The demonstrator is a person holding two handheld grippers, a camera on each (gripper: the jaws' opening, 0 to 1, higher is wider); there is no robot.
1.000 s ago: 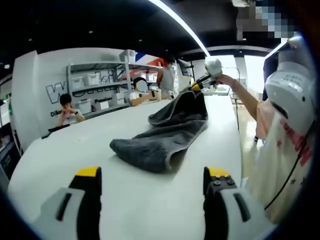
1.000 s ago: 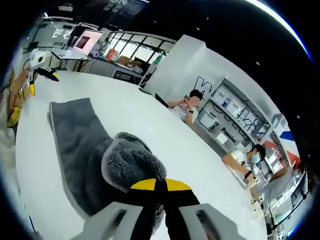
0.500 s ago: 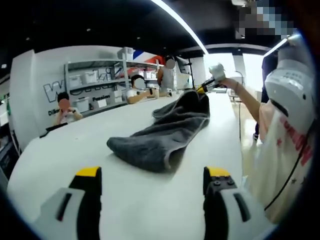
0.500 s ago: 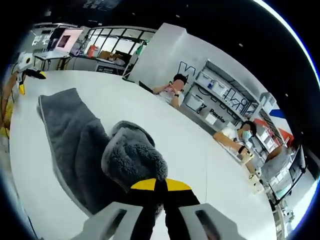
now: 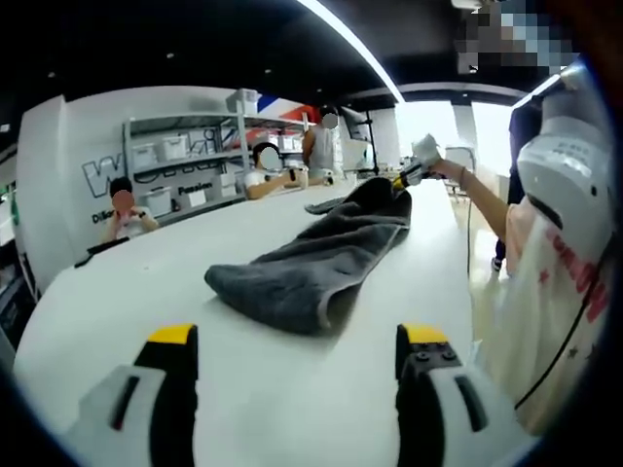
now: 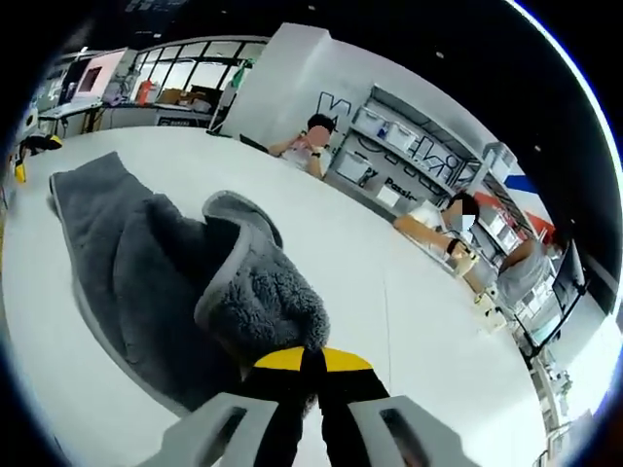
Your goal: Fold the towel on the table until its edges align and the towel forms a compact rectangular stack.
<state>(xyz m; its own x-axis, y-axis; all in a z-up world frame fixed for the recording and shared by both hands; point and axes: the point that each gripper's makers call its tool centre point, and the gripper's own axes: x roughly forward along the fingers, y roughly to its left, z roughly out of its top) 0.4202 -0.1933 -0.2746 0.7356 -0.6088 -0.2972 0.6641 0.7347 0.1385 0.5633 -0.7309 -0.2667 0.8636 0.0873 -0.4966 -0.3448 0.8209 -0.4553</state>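
right tool point(image 6: 302, 365) lowered towel point(image 5: 311, 263) end.

One gray towel point(image 5: 311, 263) is lying on one white table point(image 5: 146, 292). Two grippers are showing, left gripper point(image 5: 292, 342) and right gripper point(image 6: 311, 362) (both yellow-tipped).

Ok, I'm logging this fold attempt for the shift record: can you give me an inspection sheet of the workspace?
Surface: white table, bare around the cloth.
Job's things: grey towel lies crumpled lengthwise, not yet a rectangular stack; one end is lifted.
Clutter: nothing seen on the table near the towel.
Grippers: left gripper open, short of the towel; right gripper shut on the towel's raised end.
Cables: a dark cable hangs along the person's shirt.
Surroundings: shelving with boxes against the wall; people sit at the table's far side.
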